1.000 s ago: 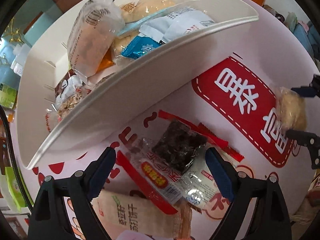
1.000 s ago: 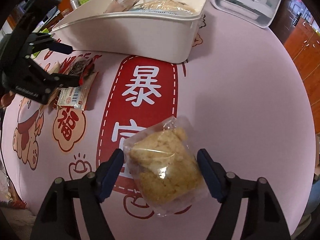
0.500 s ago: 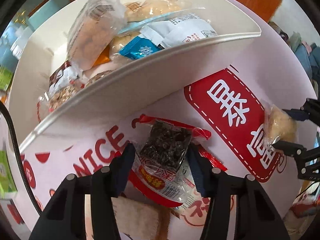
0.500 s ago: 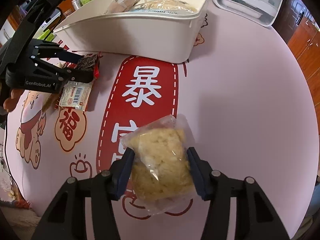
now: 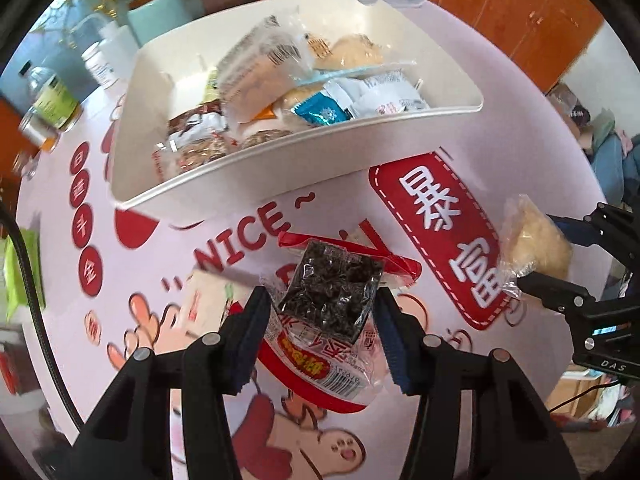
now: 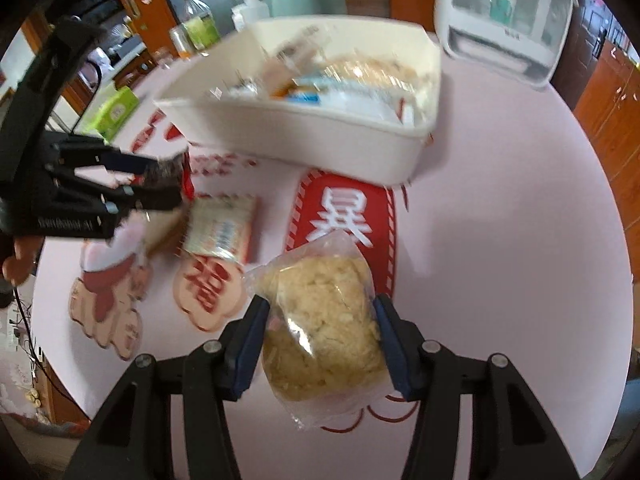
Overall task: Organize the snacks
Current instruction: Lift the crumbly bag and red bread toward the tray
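Note:
My left gripper [image 5: 324,316] is shut on a dark seaweed-like snack packet with red edges [image 5: 332,292] and holds it above the pink mat. My right gripper [image 6: 320,332] is shut on a clear bag with a pale crumbly cake [image 6: 320,324], lifted off the table; that bag also shows in the left wrist view [image 5: 536,240]. The white bin [image 5: 280,172] lies ahead of both grippers, with several wrapped snacks inside. The bin shows in the right wrist view [image 6: 304,136] too. A beige biscuit packet [image 6: 224,228] lies on the mat under the left gripper [image 6: 160,184].
A white appliance [image 6: 504,24] stands behind the bin on the right. Bottles and jars [image 5: 52,100] stand at the table's far left edge, with a green box [image 6: 116,110] near them. The table's pink mat [image 6: 500,240] carries red printed patterns.
Both grippers closed on their snacks and lifted them off the mat. The view of the bin now comes from higher up, showing its contents.

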### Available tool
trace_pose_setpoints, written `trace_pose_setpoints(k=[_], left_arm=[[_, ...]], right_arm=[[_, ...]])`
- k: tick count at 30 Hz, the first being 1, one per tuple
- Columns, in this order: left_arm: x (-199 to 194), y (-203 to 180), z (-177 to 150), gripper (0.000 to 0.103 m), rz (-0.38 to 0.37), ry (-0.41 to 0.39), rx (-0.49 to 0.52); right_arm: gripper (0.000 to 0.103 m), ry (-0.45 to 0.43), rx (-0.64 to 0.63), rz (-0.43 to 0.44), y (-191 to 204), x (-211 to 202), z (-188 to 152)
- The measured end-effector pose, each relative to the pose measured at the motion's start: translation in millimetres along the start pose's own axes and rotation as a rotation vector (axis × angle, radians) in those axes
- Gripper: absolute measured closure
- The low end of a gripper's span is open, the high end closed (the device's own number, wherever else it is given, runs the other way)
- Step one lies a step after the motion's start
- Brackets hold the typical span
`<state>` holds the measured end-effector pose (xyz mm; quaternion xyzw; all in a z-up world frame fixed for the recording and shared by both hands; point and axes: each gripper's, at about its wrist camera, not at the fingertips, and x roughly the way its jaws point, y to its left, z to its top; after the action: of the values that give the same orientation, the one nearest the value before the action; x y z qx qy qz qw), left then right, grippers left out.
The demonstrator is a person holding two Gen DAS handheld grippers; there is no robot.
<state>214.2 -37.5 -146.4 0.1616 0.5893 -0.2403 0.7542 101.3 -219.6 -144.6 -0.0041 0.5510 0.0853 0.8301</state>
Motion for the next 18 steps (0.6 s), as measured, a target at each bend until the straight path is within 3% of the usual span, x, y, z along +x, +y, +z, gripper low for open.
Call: trace_pose_setpoints(k=[8,18], left_arm=[[-63.9,1.9,-4.6,0.051,0.005,-0.113,-0.041],[-157.5,21.4,42.8,0.050,0.118,-0.352,-0.062]], right_arm=[[0.049,-0.147,-0.065,0.016,39.6,-50.2,50.7],[0.049,-0.379,-0.056,-0.056,49.9,-135.2,144.1]])
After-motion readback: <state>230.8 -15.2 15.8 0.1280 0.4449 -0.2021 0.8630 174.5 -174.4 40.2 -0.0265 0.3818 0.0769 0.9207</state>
